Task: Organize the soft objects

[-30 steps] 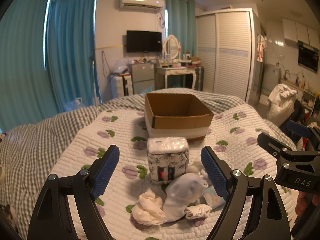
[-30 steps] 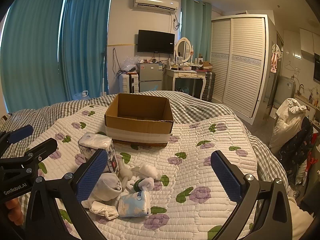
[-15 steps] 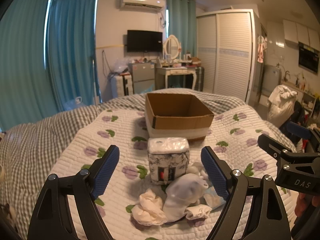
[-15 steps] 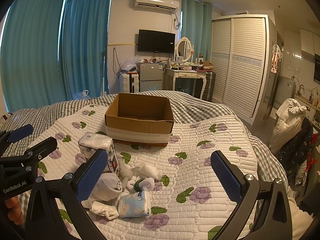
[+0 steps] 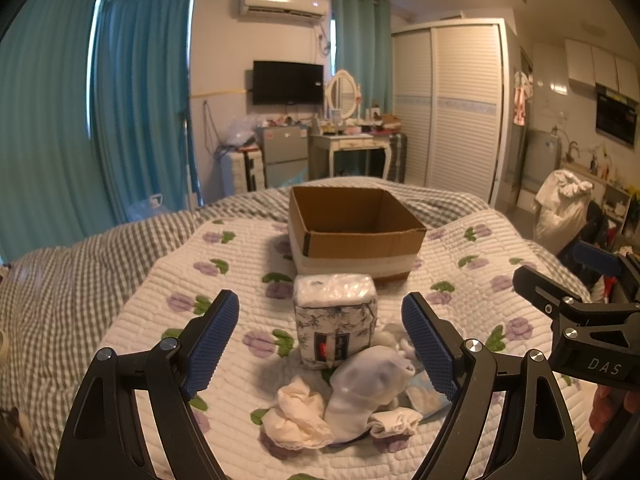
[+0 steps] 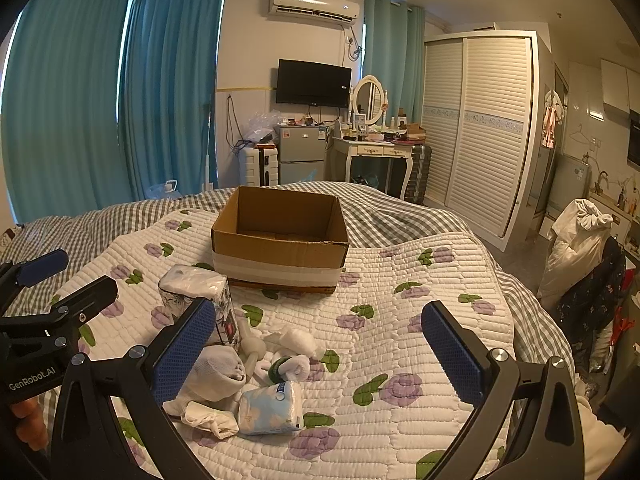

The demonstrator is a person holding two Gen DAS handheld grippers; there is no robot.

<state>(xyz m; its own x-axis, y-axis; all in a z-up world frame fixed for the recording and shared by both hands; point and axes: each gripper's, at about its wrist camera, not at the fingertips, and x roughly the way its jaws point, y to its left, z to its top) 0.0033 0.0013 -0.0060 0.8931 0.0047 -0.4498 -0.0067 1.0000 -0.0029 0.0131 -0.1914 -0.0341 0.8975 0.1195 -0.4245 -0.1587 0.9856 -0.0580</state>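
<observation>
Ahead of the left gripper (image 5: 320,344), a tissue pack (image 5: 335,322) stands before the box (image 5: 356,236), blocking the straight path. Socks (image 5: 368,390) crowd the space below its fingers. Bare quilt (image 6: 400,344) lies open ahead of the right gripper (image 6: 320,354).

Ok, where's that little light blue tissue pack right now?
The light blue tissue pack lies on the quilt at the near edge of the sock pile, lower left in the right wrist view, just right of a folded white sock.

Teal curtains (image 6: 100,100), wall TV (image 6: 314,83), air conditioner (image 6: 314,3), louvered wardrobe (image 6: 480,128), vanity desk (image 6: 378,152), possibly mini-fridge (image 6: 301,152).
</observation>
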